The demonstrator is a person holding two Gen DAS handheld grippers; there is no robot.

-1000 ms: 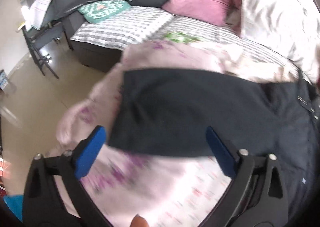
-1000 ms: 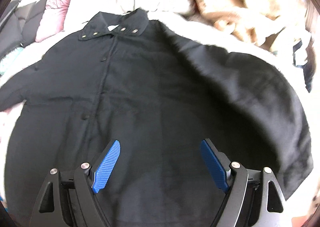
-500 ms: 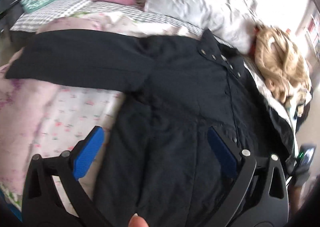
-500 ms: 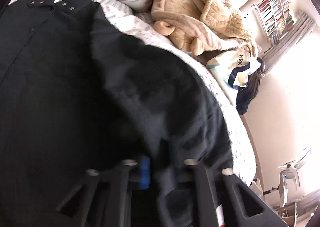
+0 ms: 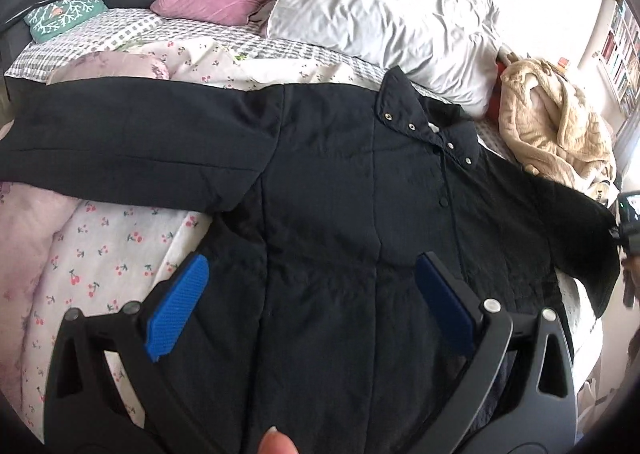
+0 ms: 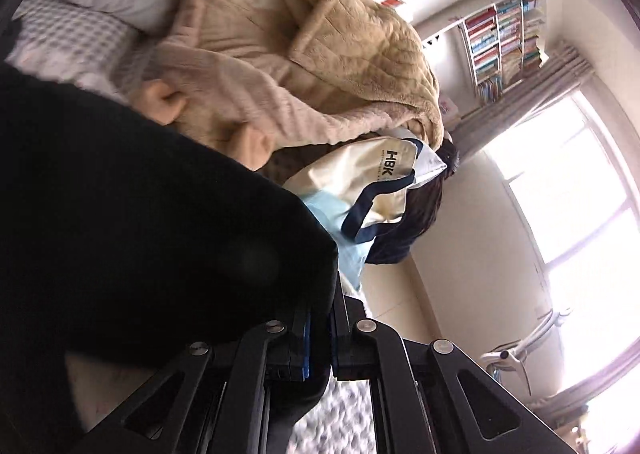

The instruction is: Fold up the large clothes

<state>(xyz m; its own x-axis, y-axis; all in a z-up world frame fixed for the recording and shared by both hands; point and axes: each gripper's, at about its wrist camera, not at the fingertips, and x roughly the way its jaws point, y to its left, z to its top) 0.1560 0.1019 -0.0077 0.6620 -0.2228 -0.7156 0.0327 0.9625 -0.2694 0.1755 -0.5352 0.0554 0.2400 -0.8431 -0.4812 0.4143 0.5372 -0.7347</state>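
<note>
1. Right gripper point(image 6: 318, 338) has swung toward the window, jaws pinching the black coat point(image 5: 340, 214) at its sleeve edge.
2. Left gripper point(image 5: 308, 302) hovers spread above the coat's body; the other sleeve extends toward 9 o'clock across the floral bedding point(image 5: 108, 254).

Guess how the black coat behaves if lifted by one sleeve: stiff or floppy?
Likely floppy: the black coat lies flat, creased and draped over the bedding. Probably heavy for one pinch; it looks padded and large. The sleeve clamped in the right hand-held gripper already sags.
</note>
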